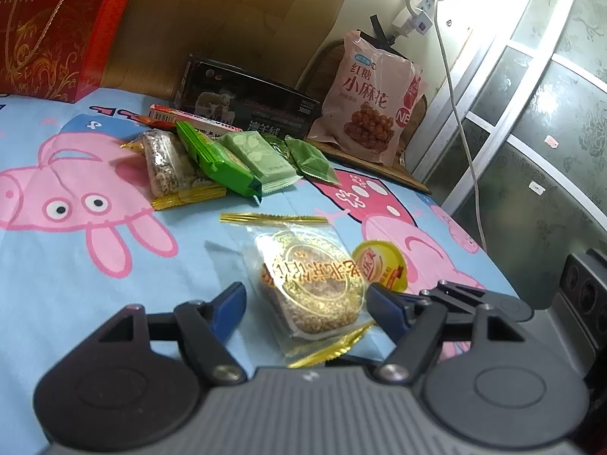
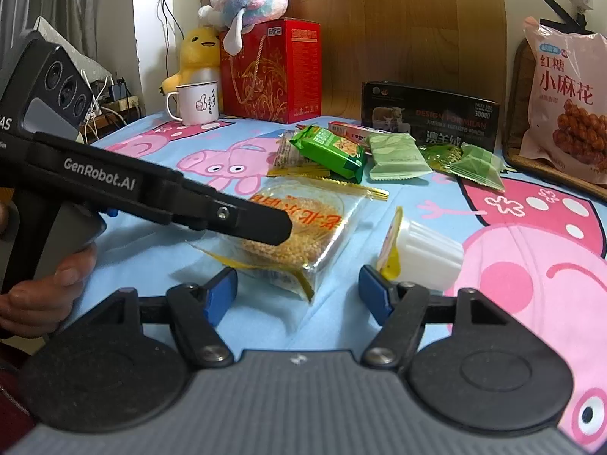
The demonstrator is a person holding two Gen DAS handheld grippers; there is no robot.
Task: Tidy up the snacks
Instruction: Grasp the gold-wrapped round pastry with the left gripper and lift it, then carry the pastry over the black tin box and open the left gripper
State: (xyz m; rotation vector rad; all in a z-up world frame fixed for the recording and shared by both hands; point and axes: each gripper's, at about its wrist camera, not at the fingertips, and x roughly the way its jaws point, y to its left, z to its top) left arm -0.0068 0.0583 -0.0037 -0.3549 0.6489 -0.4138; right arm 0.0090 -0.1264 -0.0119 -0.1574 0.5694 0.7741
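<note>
The left gripper [image 1: 305, 307] has its jaws wide apart, straddling the wrapped sesame cake [image 1: 309, 288] without pressing it. The right gripper [image 2: 297, 295] also gapes, gripping nothing, with the cake's near corner between its jaws and the jelly cup [image 2: 421, 252] just beyond the right one.

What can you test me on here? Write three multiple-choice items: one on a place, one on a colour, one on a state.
1. Where does the pastel plush toy sit?
A. In a drawer
B. On top of the red gift box
C. On the floor

2. What colour is the mug?
A. White
B. Black
C. Green

3. How does the jelly cup rest?
A. Upright, lid up
B. Upside down on its lid
C. On its side

Key:
1 B, the right wrist view shows the toy resting on the box's top edge.
2 A, its body is white with a small printed mark.
3 C, its yellow lid faces sideways and its ribbed wall lies on the sheet.
</note>
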